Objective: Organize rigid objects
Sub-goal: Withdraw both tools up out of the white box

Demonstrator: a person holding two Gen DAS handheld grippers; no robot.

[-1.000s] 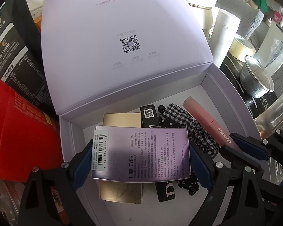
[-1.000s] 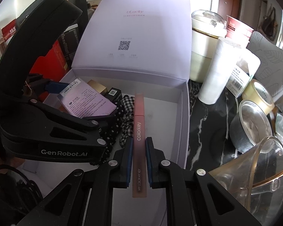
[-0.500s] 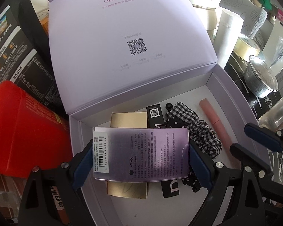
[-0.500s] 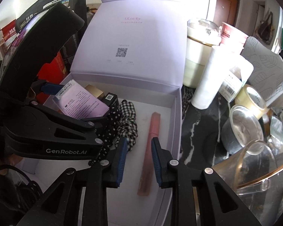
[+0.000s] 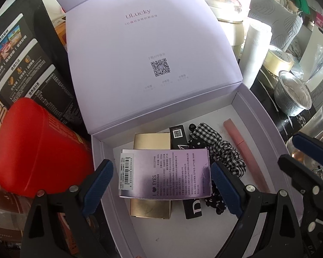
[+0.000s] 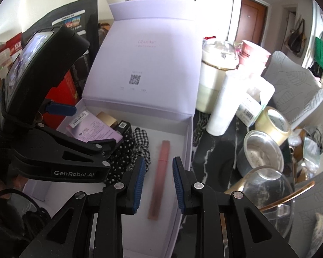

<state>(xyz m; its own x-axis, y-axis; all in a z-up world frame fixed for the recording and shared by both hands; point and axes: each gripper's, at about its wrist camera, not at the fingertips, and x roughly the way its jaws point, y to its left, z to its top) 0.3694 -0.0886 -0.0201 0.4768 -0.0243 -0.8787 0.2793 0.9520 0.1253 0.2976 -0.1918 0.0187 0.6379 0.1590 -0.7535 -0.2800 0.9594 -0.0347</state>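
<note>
An open lilac gift box [image 5: 258, 116] [image 6: 188, 142] holds a gold box [image 5: 151, 140], a black box [image 5: 178, 135], a checked scrunchie [image 5: 206, 137] and a pink tube [image 5: 243, 150] [image 6: 159, 178]. My left gripper [image 5: 161, 182] is open around a purple carton [image 5: 165, 174] that lies on the gold box; its pads stand a little off the carton's ends. My right gripper [image 6: 157, 180] is open above the pink tube, which lies on the box floor by the right wall.
A red container [image 5: 38, 148] and a black printed box [image 5: 21, 60] stand left of the gift box. To the right are a white roll [image 6: 224, 107], a tape roll [image 6: 273, 122], a foil bowl [image 6: 260, 154] and a glass vessel [image 6: 269, 191].
My right gripper let go of the pink tube, opened and drew back. My left gripper opened off the purple carton, which now rests on the gold box.
</note>
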